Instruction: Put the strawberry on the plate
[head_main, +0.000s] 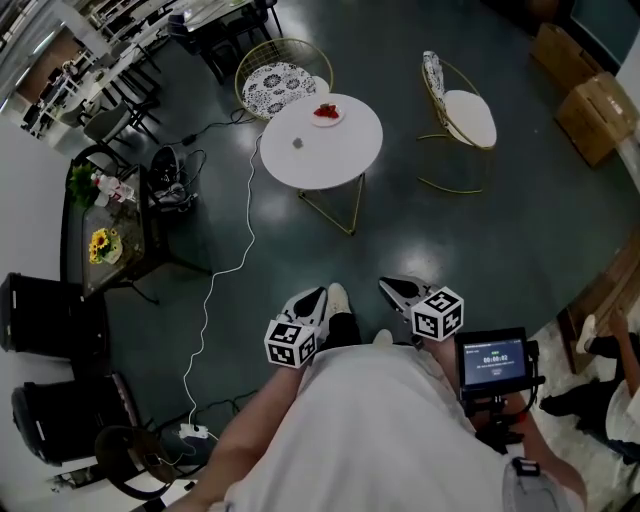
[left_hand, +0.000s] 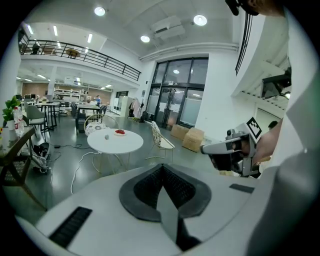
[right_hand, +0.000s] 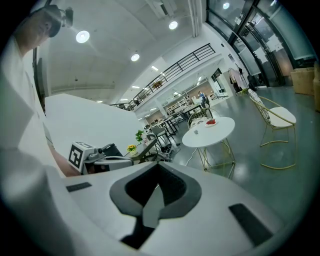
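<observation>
Far ahead of you, well apart from both hands, the strawberry (head_main: 326, 111) seems to lie on the plate (head_main: 338, 119) at the round tabletop's (head_main: 330, 158) far edge, too small to show its long axis. Your left tongs (head_main: 318, 296) and right tongs (head_main: 390, 288) are clenched on nothing, side by side at your waist, angled slightly down toward it, neither clearly nearer.

White shirt (head_main: 370, 440) — 2 white grippers (head_main: 318, 296) (head_main: 392, 288), black-and-white marker cubes (head_main: 291, 343) (head_main: 438, 313).
</observation>
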